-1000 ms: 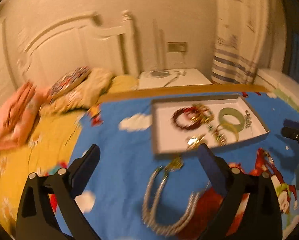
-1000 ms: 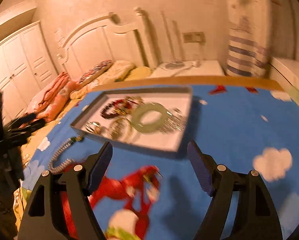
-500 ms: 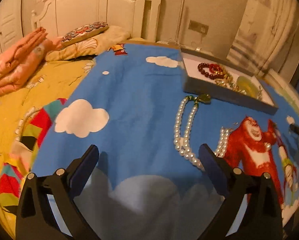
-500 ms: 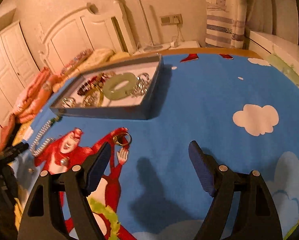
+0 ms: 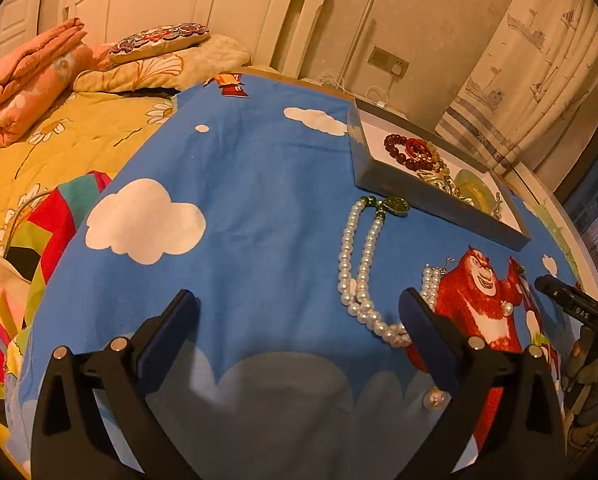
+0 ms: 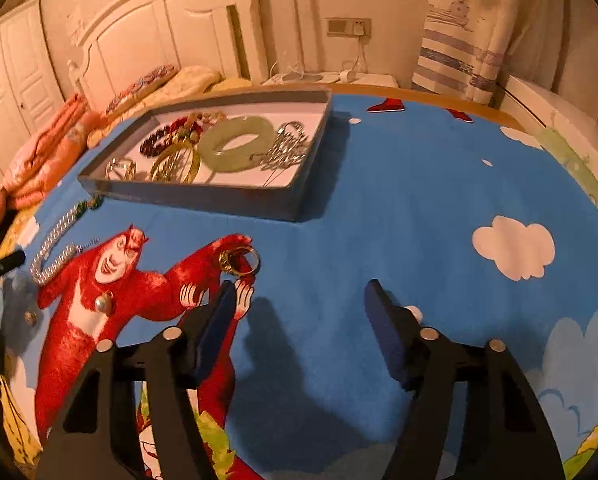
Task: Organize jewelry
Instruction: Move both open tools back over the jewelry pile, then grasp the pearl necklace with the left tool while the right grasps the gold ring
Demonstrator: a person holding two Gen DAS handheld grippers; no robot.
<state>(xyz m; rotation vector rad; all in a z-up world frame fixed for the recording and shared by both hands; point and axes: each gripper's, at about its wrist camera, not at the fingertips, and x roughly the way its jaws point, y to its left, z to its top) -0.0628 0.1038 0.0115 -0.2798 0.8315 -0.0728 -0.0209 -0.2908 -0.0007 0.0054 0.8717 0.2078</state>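
Note:
A grey tray (image 6: 203, 196) with a white floor holds a green jade bangle (image 6: 237, 148), gold bangles, dark red beads and a silver chain. It also shows in the left wrist view (image 5: 419, 190). A pearl necklace (image 5: 361, 272) with a green pendant lies on the blue cloth just left of my left gripper's right finger. A gold ring (image 6: 239, 261) lies on the cloth just ahead of my right gripper's left finger. My left gripper (image 5: 297, 306) is open and empty. My right gripper (image 6: 299, 294) is open and empty, low over the cloth.
Two loose pearl pieces lie on the red bear print (image 6: 103, 302), (image 5: 435, 398). A pearl stud (image 6: 413, 313) lies by my right gripper's right finger. Folded pink quilts (image 5: 23, 80) and pillows lie at the bed's head. A curtain (image 6: 463, 40) hangs at the right.
Both grippers have come down lower over the cloth and closer to the loose jewelry. The pearl necklace and the gold ring now sit nearer the fingers. Both stay open.

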